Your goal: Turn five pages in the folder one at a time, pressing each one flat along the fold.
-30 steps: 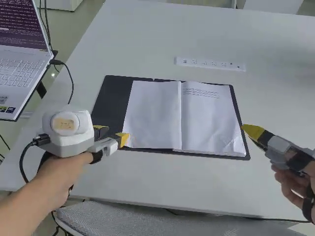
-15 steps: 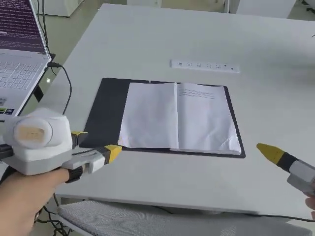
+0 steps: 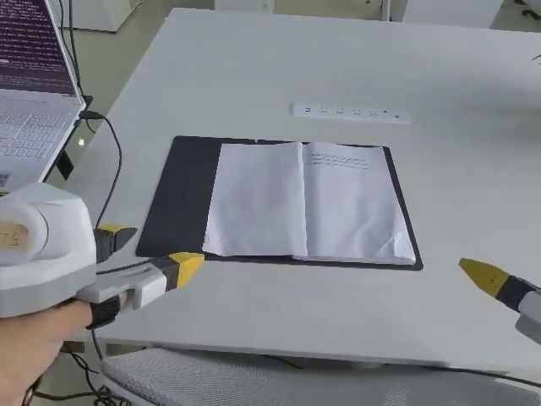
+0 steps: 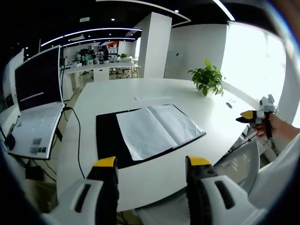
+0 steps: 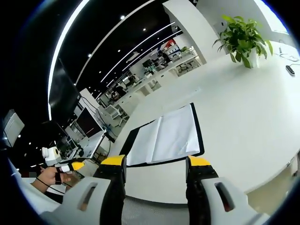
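The folder (image 3: pixel 182 199) is lying open and flat in the middle of the white counter (image 3: pixel 254 68), its black cover framing the white pages (image 3: pixel 308 199). The left sheet is lying flat against the fold, with a wide band of bare cover showing on its 9 o'clock side. The right sheet is carrying a few lines of print along its top and is creasing slightly at its near outer corner.

In the head view the left claw (image 4: pixel 151 161) is hovering by the counter's near edge at the folder's 8 o'clock. Its yellow-tipped jaws are standing wide apart and gripping nothing. The right claw (image 5: pixel 156 161) is hovering at the folder's 4 o'clock, well apart from the pages, with its jaws likewise spread wide and nothing between them.

A white power strip (image 3: pixel 349 112) is lying at the folder's 12 o'clock, near its far edge. An open laptop (image 3: pixel 30 118) is sitting at 10 o'clock, and a black cable (image 3: pixel 114 144) is trailing from its side. In the left gripper view a potted plant (image 4: pixel 207 78) is standing beyond the folder at roughly 1 o'clock.
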The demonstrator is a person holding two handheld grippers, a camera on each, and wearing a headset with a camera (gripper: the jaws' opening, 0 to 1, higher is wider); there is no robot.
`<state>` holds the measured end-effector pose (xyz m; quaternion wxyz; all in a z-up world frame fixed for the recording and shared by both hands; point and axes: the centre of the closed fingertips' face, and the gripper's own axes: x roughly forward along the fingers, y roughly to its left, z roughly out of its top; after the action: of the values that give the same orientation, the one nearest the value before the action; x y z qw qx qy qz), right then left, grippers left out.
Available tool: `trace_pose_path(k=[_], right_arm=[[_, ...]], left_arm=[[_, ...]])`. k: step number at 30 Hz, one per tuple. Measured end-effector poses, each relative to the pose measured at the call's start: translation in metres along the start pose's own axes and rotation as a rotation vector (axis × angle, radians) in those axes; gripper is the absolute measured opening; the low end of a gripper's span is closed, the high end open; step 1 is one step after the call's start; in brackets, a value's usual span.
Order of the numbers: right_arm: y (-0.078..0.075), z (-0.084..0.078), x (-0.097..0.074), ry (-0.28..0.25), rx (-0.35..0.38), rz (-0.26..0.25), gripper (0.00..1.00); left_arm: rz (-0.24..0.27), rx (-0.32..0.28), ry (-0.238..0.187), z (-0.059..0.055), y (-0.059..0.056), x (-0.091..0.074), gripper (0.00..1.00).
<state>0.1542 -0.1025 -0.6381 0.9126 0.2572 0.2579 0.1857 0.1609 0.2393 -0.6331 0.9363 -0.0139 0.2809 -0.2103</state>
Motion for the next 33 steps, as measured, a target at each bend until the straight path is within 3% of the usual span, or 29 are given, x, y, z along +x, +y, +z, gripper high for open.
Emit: trace_pose_path(k=[7, 16, 20, 24, 33], right_arm=[[0.001, -0.002, 0.009, 0.036, -0.049, 0.007, 0.52], [-0.004, 0.0, 0.026, 0.055, -0.059, 0.024, 0.51], [-0.011, 0.0, 0.032, 0.056, -0.047, 0.024, 0.5], [-0.018, 0.0, 0.038, 0.043, -0.045, 0.018, 0.48], [-0.032, -0.016, 0.052, 0.072, -0.009, 0.009, 0.48]], left_arm=[[0.009, 0.0, 0.028, -0.006, 0.001, 0.012, 0.56], [-0.033, 0.045, 0.053, -0.008, -0.024, 0.05, 0.55], [-0.069, 0.075, 0.05, -0.006, -0.04, 0.079, 0.54], [-0.092, 0.107, 0.073, -0.01, -0.055, 0.104, 0.53], [-0.145, 0.151, 0.064, -0.012, -0.092, 0.175, 0.51]])
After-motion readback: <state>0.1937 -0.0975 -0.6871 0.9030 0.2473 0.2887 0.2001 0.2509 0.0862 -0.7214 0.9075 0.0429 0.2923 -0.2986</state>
